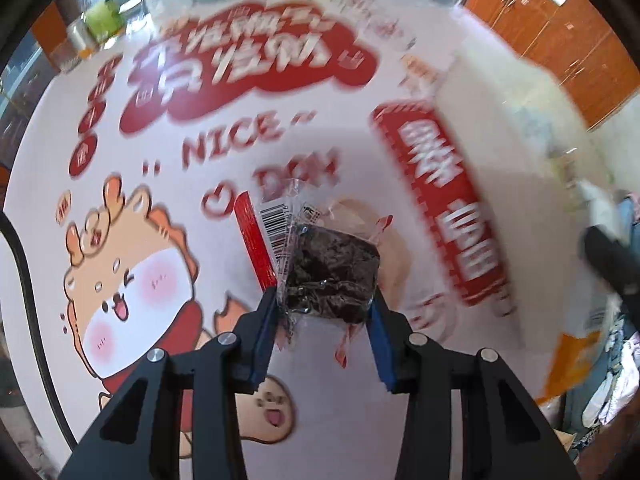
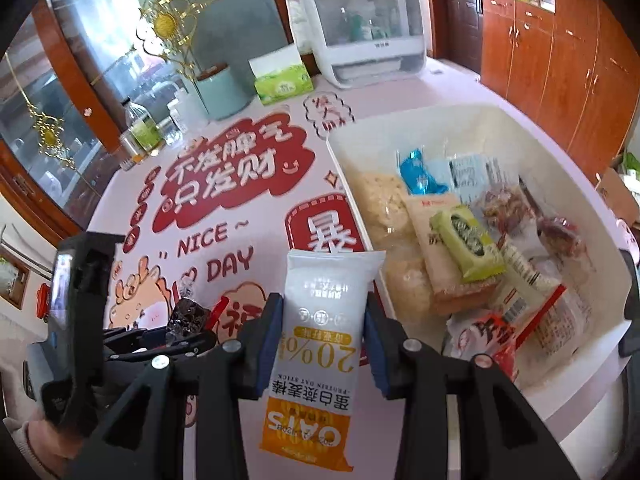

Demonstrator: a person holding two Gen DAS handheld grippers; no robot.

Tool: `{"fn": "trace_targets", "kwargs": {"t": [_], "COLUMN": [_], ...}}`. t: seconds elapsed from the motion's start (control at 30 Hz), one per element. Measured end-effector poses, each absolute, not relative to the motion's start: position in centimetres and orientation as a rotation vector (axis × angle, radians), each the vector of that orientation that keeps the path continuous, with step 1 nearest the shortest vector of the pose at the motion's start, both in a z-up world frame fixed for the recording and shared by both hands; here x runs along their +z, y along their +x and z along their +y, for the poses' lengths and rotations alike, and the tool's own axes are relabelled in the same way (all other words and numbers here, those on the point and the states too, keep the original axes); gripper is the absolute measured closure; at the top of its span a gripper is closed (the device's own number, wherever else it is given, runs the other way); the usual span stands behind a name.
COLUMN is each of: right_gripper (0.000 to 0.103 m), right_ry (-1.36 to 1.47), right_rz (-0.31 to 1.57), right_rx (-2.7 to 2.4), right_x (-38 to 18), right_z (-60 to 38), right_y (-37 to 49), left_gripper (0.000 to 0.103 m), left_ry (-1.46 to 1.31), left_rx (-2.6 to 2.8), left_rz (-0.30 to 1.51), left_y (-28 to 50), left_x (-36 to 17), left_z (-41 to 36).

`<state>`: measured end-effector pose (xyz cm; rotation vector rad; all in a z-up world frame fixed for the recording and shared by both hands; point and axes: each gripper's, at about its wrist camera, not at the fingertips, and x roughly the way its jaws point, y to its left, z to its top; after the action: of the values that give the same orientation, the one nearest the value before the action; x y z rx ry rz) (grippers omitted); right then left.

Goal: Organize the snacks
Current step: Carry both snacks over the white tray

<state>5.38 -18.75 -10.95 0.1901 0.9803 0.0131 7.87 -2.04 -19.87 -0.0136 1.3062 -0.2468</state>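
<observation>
My left gripper [image 1: 324, 300] is shut on a clear packet with a dark snack [image 1: 332, 268] and a red strip and barcode, held above the printed tablecloth [image 1: 224, 136]. That packet also shows in the right wrist view [image 2: 188, 316], at lower left with the left gripper [image 2: 160, 340]. My right gripper [image 2: 324, 312] is shut on a white and orange oat bar packet [image 2: 320, 344], held just left of the white bin [image 2: 460, 120]. The bin holds several snack packets, among them a green one [image 2: 466, 244] and a blue one [image 2: 420, 172]. In the blurred left wrist view the bin [image 1: 500, 128] is at right.
At the table's far edge stand a green tissue box [image 2: 284, 84], a teal canister [image 2: 220, 92], a white appliance [image 2: 360, 28], a bottle [image 2: 140, 124] and jars. Wooden cabinets [image 2: 560, 60] line the right side. A glass cabinet [image 2: 80, 80] is at left.
</observation>
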Motion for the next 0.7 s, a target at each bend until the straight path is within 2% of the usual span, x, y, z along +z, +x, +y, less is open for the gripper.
{"fn": "trace_targets", "kwargs": {"t": [0.33, 0.53, 0.7], "right_gripper": [0.063, 0.063, 0.062], "right_ry": [0.146, 0.102, 0.086], "right_rz": [0.776, 0.654, 0.64], "right_rx": [-0.03, -0.124, -0.175], "right_x": [-4.1, -0.2, 0.5], "right_z": [-23.2, -27.9, -31.2], "right_y": [4.1, 3.3, 3.9], "left_gripper": [0.062, 0.062, 0.057], "left_ry": [-0.002, 0.041, 0.061], "left_rx": [-0.427, -0.475, -0.483], "left_rz": [1.0, 0.91, 0.909], "left_y": [10.3, 11.7, 12.5], "left_x": [-5.5, -1.9, -2.1], "left_z": [-10.5, -17.1, -21.1]}}
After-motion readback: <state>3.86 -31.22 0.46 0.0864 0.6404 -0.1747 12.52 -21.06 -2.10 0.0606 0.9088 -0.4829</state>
